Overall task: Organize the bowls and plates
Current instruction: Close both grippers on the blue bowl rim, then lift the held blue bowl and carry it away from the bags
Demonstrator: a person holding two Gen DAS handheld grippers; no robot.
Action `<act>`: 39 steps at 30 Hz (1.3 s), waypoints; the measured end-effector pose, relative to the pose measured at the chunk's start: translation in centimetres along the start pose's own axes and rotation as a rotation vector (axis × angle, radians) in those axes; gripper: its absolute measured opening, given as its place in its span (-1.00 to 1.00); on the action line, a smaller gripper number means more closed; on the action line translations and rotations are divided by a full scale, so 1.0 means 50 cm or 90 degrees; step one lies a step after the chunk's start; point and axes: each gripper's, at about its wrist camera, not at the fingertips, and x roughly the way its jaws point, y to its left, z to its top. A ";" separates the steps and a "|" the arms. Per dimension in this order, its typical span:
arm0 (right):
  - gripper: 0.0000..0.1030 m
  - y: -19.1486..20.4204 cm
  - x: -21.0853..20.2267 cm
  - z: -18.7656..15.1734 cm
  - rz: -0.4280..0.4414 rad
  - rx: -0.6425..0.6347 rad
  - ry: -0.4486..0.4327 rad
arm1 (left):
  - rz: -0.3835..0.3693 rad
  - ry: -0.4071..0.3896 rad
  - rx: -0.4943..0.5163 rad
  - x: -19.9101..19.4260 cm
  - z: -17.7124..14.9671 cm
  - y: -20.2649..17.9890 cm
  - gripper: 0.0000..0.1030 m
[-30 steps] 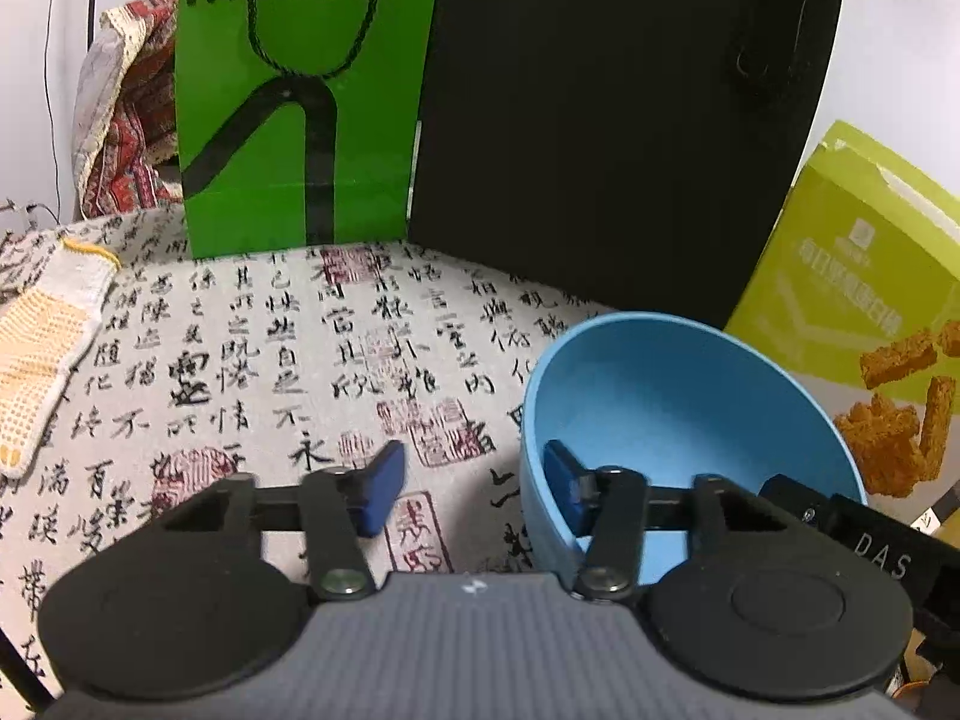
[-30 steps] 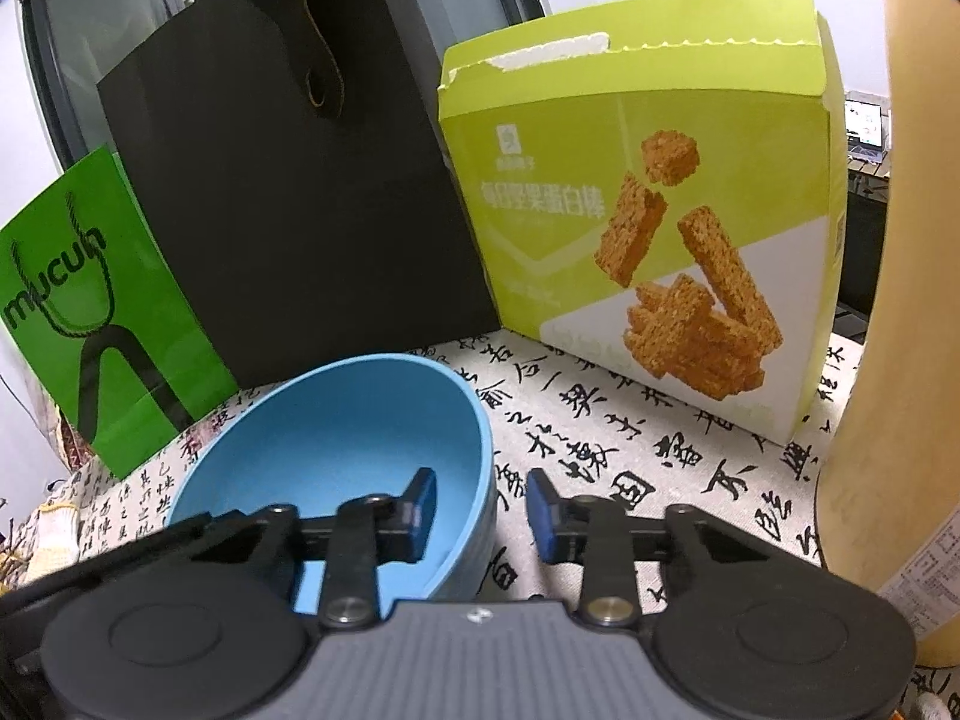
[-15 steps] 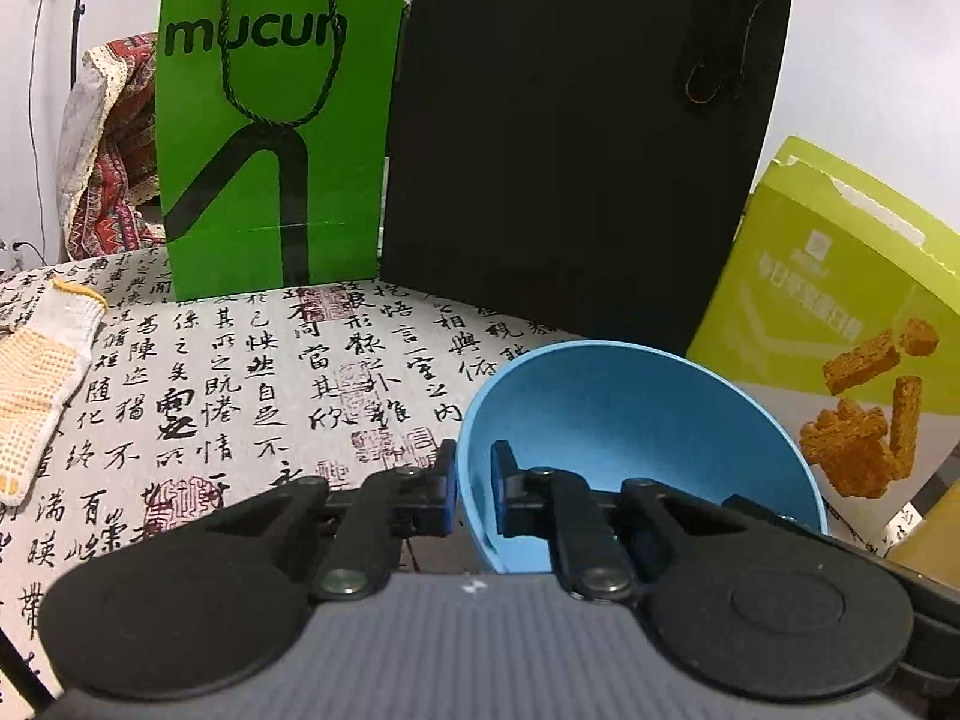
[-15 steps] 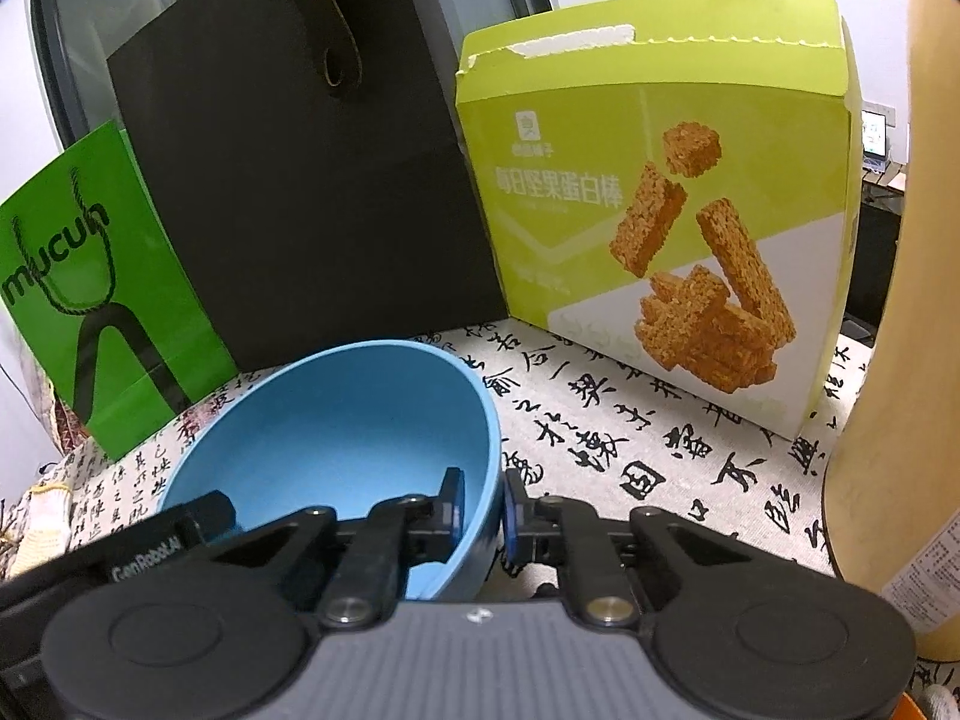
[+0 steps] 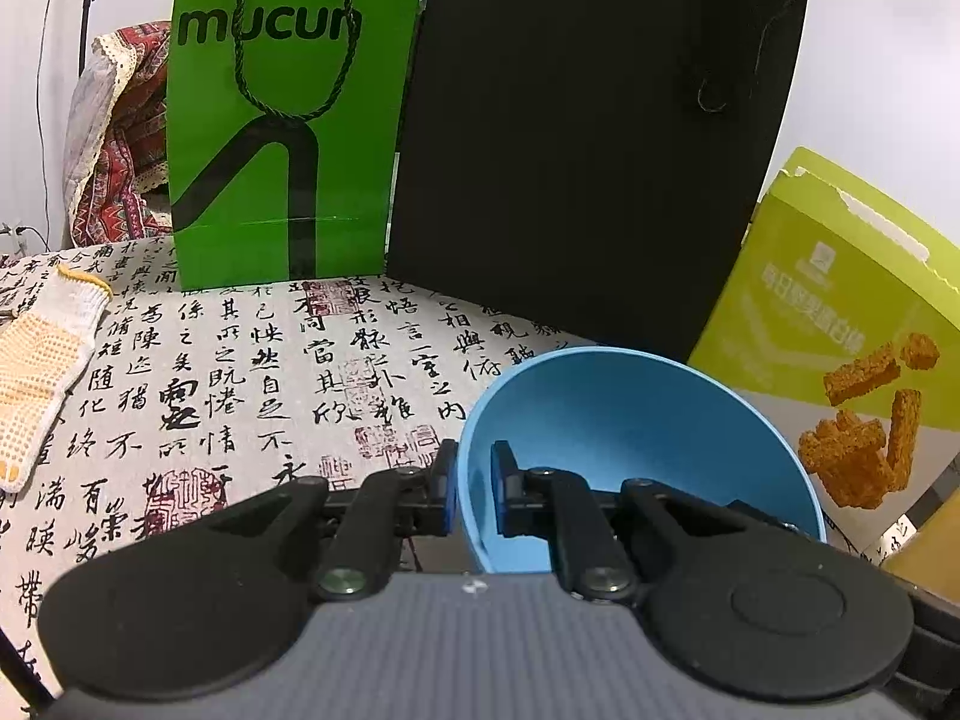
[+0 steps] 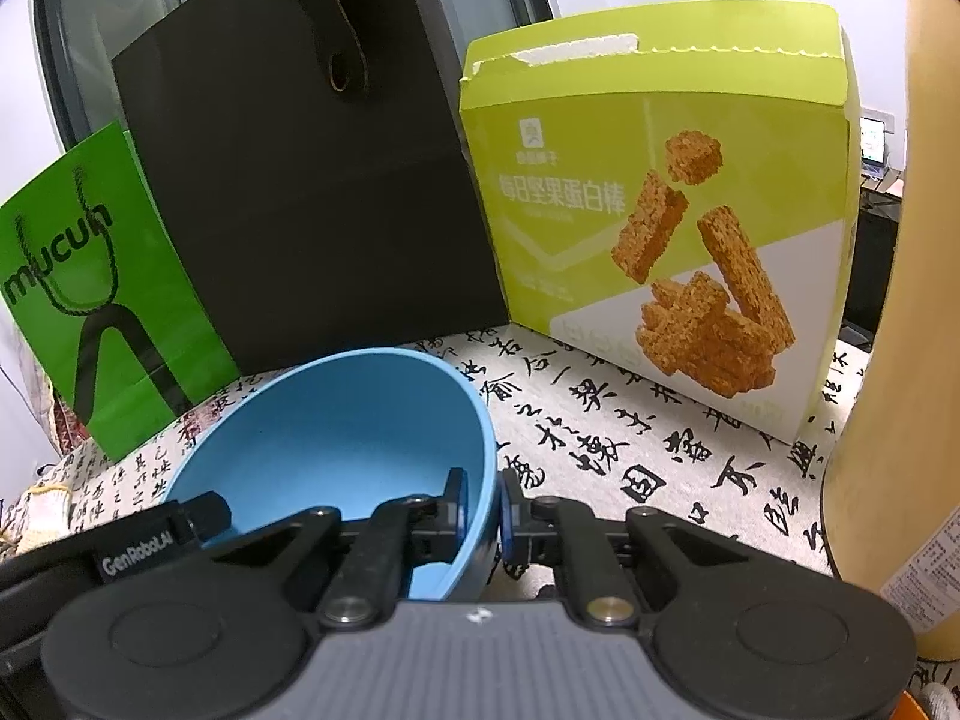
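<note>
Sitting tilted above the calligraphy-print tablecloth (image 5: 252,372), the blue bowl (image 5: 636,420) is pinched at opposite rims: the left gripper (image 5: 474,489) is clenched on its left wall, the right gripper (image 6: 483,510) on its right wall. Judging by this, the bowl is secured but not yet placed; no plates or stack show. Only the left view shows the work glove (image 5: 36,372); only the right shows the tan cylinder (image 6: 900,360) beside the snack box (image 6: 660,210).
</note>
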 end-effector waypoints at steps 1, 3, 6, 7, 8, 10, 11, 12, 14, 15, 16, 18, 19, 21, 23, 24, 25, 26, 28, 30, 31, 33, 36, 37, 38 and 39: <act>-0.81 0.000 0.000 0.000 0.000 0.001 0.000 | 0.000 0.003 0.000 0.001 0.000 0.000 -0.77; -0.81 0.001 0.000 0.000 0.001 0.001 0.000 | -0.001 0.007 -0.001 0.003 0.000 0.001 -0.76; -0.82 0.001 0.000 0.000 0.001 0.001 0.001 | 0.001 0.010 -0.002 0.004 0.000 0.002 -0.76; -0.82 0.001 0.001 0.000 0.001 0.001 0.001 | -0.001 0.011 -0.003 0.004 0.000 0.002 -0.76; -0.82 0.001 0.001 0.000 0.000 0.001 0.001 | -0.005 0.013 -0.004 0.005 0.001 0.003 -0.76; -0.82 0.001 0.002 0.000 -0.001 0.001 0.002 | -0.007 0.010 -0.002 0.003 0.000 0.002 -0.76; -0.82 0.001 0.002 0.000 -0.002 0.001 0.002 | -0.006 0.007 0.000 0.001 0.000 0.001 -0.76; -0.82 0.001 0.003 0.000 -0.003 0.001 0.003 | -0.006 0.004 0.000 0.001 -0.001 0.001 -0.76; -0.83 0.001 0.003 0.000 -0.003 0.003 0.003 | -0.006 0.002 -0.001 0.000 0.000 0.001 -0.77; -0.83 0.001 0.003 0.000 -0.003 0.002 0.003 | -0.005 0.001 -0.002 0.000 -0.001 0.001 -0.78; -0.83 0.001 0.003 0.000 -0.003 0.002 0.003 | -0.004 0.001 -0.003 0.000 -0.001 0.002 -0.80; -0.83 0.000 0.004 0.000 -0.003 0.002 0.003 | -0.003 0.001 -0.004 0.000 -0.001 0.002 -0.82; -0.83 0.001 0.004 0.000 -0.003 0.003 0.003 | -0.001 0.000 -0.003 0.000 -0.001 0.001 -0.85; -0.83 0.000 0.004 -0.001 -0.005 0.004 0.003 | 0.001 -0.004 0.000 -0.002 -0.001 -0.001 -0.86; -0.84 -0.001 0.004 -0.001 -0.005 0.006 0.004 | 0.004 -0.005 0.004 -0.004 -0.002 -0.003 -0.86; -0.84 -0.001 0.004 -0.001 -0.005 0.006 0.004 | 0.005 -0.005 0.006 -0.004 -0.002 -0.004 -0.86; -0.84 -0.001 0.004 -0.002 -0.006 0.007 0.004 | 0.006 -0.005 0.006 -0.005 -0.002 -0.005 -0.86; -0.84 -0.002 0.003 -0.002 -0.006 0.008 0.004 | 0.007 -0.005 0.006 -0.005 -0.001 -0.005 -0.86; -0.84 -0.001 0.001 -0.002 -0.003 0.011 0.004 | 0.005 -0.007 0.000 -0.007 0.001 -0.003 -0.86; -0.84 0.001 -0.001 -0.002 -0.001 0.013 0.003 | 0.006 -0.009 -0.001 -0.010 0.004 -0.005 -0.86; -0.84 0.001 -0.002 -0.002 0.000 0.014 0.002 | 0.009 -0.010 0.001 -0.012 0.005 -0.007 -0.86; -0.83 0.003 -0.007 -0.001 0.002 0.018 0.002 | 0.013 -0.008 0.008 -0.016 0.007 -0.010 -0.86; -0.83 0.006 -0.019 0.002 0.007 0.024 -0.002 | 0.013 -0.005 0.021 -0.030 0.014 -0.013 -0.86; -0.82 0.008 -0.024 0.004 0.011 0.026 -0.001 | 0.017 -0.007 0.027 -0.039 0.016 -0.014 -0.86; -0.82 0.009 -0.030 0.005 0.016 0.028 -0.001 | 0.019 -0.009 0.033 -0.046 0.017 -0.014 -0.86; -0.82 0.010 -0.036 0.006 0.019 0.031 -0.002 | 0.021 -0.012 0.040 -0.056 0.019 -0.015 -0.86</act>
